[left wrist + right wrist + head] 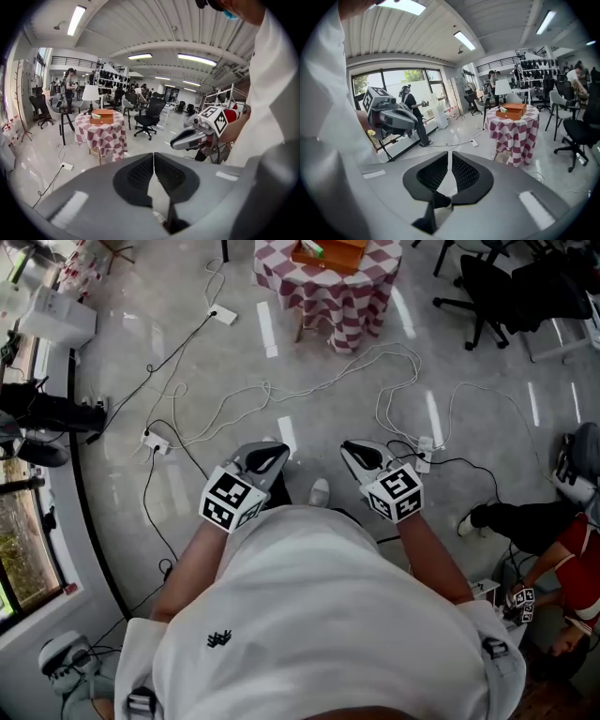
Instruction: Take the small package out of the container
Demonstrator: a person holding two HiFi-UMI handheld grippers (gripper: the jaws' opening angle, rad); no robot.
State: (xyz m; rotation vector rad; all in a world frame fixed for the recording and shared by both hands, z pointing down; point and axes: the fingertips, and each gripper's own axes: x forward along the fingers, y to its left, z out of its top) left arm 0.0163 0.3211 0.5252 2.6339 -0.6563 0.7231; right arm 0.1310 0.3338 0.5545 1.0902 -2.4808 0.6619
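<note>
An orange wooden box (330, 253) stands on a round table with a red-and-white checked cloth (328, 287), far ahead of me across the floor. A small green package (312, 247) shows inside the box. My left gripper (268, 458) and right gripper (361, 455) are held side by side in front of my body, well short of the table. Both are shut with nothing between their jaws. In the left gripper view the box (102, 116) sits beyond the closed jaws of the left gripper (153, 155). The right gripper view shows the box (512, 111) beyond the right gripper (450, 154).
White and black cables (281, 395) and power strips (223, 315) lie across the grey floor between me and the table. Office chairs (492, 292) stand at the far right. A seated person in red (567, 568) is at my right; a window wall curves along the left.
</note>
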